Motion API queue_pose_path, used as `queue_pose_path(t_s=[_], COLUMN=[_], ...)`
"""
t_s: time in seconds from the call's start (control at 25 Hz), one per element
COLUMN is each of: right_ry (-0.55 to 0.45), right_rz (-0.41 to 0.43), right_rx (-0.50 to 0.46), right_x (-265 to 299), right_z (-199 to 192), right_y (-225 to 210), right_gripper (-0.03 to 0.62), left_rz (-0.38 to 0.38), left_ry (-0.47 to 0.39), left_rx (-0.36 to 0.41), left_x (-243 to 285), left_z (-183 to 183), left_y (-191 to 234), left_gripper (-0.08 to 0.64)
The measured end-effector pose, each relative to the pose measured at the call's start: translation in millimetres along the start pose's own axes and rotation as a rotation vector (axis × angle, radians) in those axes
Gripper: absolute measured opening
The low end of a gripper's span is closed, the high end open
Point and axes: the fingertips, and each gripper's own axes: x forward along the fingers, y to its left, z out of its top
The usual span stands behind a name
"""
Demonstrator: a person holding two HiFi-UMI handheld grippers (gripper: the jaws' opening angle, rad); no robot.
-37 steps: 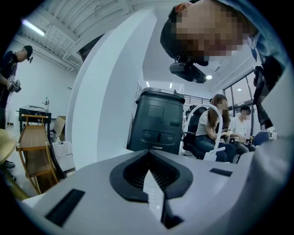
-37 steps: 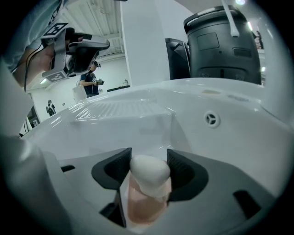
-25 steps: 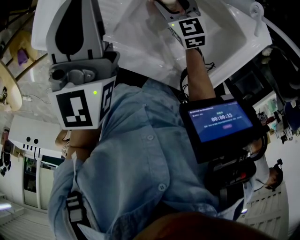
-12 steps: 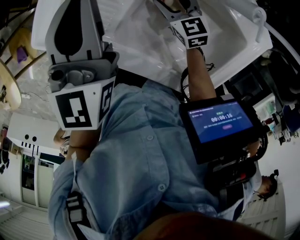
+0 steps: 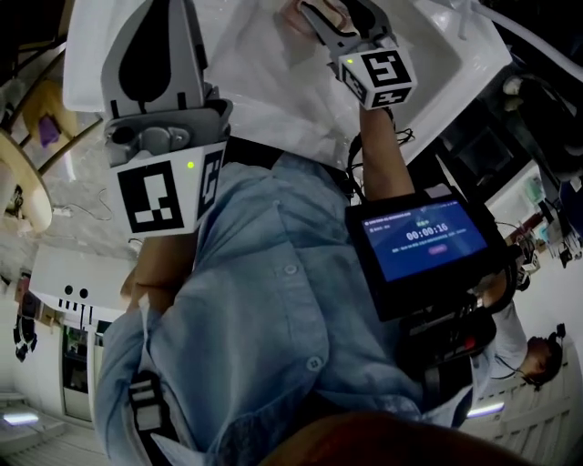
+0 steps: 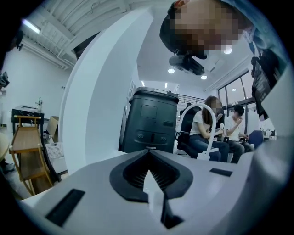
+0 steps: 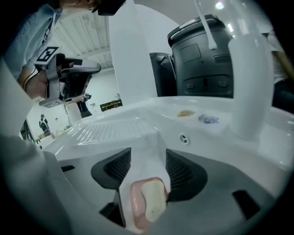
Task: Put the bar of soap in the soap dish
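Note:
A cream bar of soap (image 7: 151,202) sits low between the jaws of my right gripper (image 7: 148,176), tilted, with a pink piece (image 7: 135,204) along its left side. I cannot tell whether that pink piece is the soap dish. The jaws stand a soap's width apart and the right pad touches the bar. This gripper (image 5: 342,18) hangs over the white sink (image 5: 273,82). My left gripper (image 6: 149,172) is shut with nothing in it, held up in front of my body (image 5: 150,36) and away from the sink.
The sink's ribbed drainboard (image 7: 115,128) stretches left, with an overflow hole (image 7: 183,137) ahead. A white faucet (image 7: 248,82) rises close on the right. Two small items (image 7: 186,113) lie on the far ledge. A dark bin (image 6: 154,121) and seated people (image 6: 206,133) are behind.
The right gripper has swung toward the faucet, now close on the right. The soap sits lower between its jaws and has tipped over. The left gripper has barely moved.

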Motion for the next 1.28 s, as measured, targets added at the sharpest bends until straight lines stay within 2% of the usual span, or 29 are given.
queue_pose_path(t_s=[0.12,0.24,0.4,0.56,0.68,0.76,1.0,1.28], right_ry=[-0.035,-0.028,-0.009,-0.032,-0.004,0.002,-0.04,-0.082], right_rz=[-0.029,0.003,0.098,0.136,0.183,0.184,0.137,0.111], right_rx=[0.043,0.076,0.107,0.136,0.209,0.225,0.156,0.117], right_x=[-6.6,-14.8,-22.4,-22.7,-29.7,-31.2,-34.8,-30.8], right_z=[6.6,5.4,5.3,15.3,11.4,15.5,46.0,61.7], right_y=[-4.2,7.7,33.5,50.2,64.0,68.8,71.7,66.9], right_gripper=[0.244,0.233,0.166,0.095,0.037,0.023,0.006,0.005], left_rz=[-0.036,-0.008,0.089,0.109,0.138,0.135,0.086,0.052], left_ry=[0.029,0.085,0.148,0.192,0.245,0.263,0.236,0.219], left_rx=[-0.019,-0.06,-0.104,-0.116,-0.168,-0.19,-0.16,-0.127], left_x=[11.5,3.0,-28.4,-41.8,-52.2,-50.2,-36.7,-29.4], left_z=[-16.5,-40.6,-68.7,-90.9,-116.5,-127.2,-117.4,-108.4], left_y=[-1.3,2.4,9.1,13.3,8.7,6.1,-3.9,-10.4], left_gripper=[0.008,0.008,0.008,0.008,0.008,0.008,0.008,0.008])
